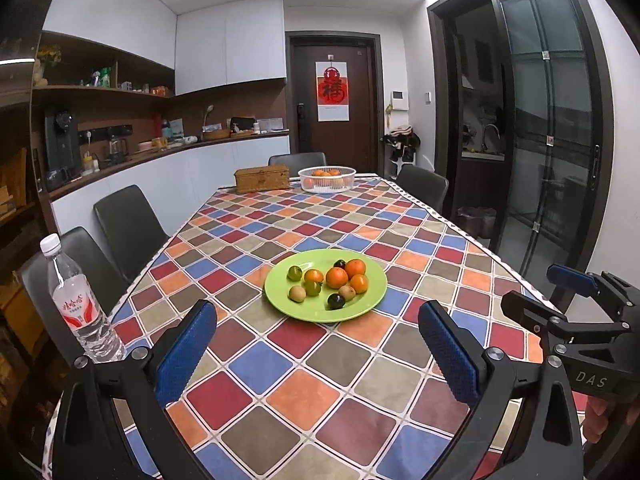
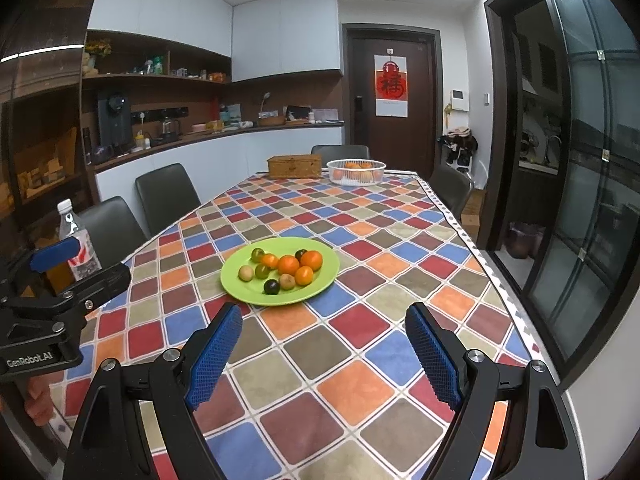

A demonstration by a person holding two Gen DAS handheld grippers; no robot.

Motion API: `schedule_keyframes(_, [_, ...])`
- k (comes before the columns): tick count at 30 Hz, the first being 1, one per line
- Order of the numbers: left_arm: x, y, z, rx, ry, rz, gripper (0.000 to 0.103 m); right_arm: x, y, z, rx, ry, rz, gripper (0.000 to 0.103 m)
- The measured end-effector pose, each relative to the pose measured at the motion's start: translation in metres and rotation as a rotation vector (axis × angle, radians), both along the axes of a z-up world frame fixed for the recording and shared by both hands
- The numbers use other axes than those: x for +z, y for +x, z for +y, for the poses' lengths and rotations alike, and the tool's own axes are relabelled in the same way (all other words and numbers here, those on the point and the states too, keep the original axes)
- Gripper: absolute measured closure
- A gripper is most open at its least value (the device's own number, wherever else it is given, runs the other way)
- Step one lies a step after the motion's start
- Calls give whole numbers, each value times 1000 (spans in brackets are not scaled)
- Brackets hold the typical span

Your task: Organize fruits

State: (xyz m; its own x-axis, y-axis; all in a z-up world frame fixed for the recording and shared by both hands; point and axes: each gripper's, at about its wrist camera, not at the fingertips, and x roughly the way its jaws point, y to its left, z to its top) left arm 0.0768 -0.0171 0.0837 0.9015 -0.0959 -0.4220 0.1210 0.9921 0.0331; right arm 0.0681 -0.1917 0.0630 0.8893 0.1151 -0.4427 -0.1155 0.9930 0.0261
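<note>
A green plate [image 1: 360, 304] [image 2: 244, 292] sits mid-table with several small fruits: oranges [image 1: 337, 277] [image 2: 288, 265], green ones [image 1: 295, 273] [image 2: 262, 270], dark ones [image 1: 336, 301] [image 2: 271, 287] and tan ones [image 1: 297, 293] [image 2: 245, 272]. A white basket [image 1: 327, 188] [image 2: 356, 178] holding oranges stands at the table's far end. My left gripper [image 1: 318, 352] is open and empty, held above the table short of the plate. My right gripper [image 2: 324, 354] is open and empty, beside the left one; it also shows at the right edge of the left wrist view [image 1: 576, 296].
A checkered tablecloth [image 1: 304, 392] covers the table. A water bottle [image 1: 78, 300] [image 2: 78, 242] stands at the near left edge. A wicker box [image 1: 262, 178] [image 2: 294, 166] sits beside the basket. Dark chairs [image 1: 128, 228] line the left side. A glass door [image 2: 592, 184] is on the right.
</note>
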Motion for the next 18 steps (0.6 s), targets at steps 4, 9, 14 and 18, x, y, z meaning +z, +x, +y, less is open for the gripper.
schedule_keyframes(4, [0, -1, 0, 2, -4, -1, 0, 0, -1, -1, 3, -3, -2, 19])
schedule_keyframes(9, [0, -2, 0, 5, -8, 1, 0, -1, 0, -1, 3, 2, 2, 19])
schedule_keyframes(14, [-4, -4, -1, 16, -5, 5, 0, 0, -2, -1, 0, 2, 4, 19])
schedule_keyframes(18, [-5, -6, -1, 22, 0, 5, 0, -2, -3, -2, -1, 3, 6, 18])
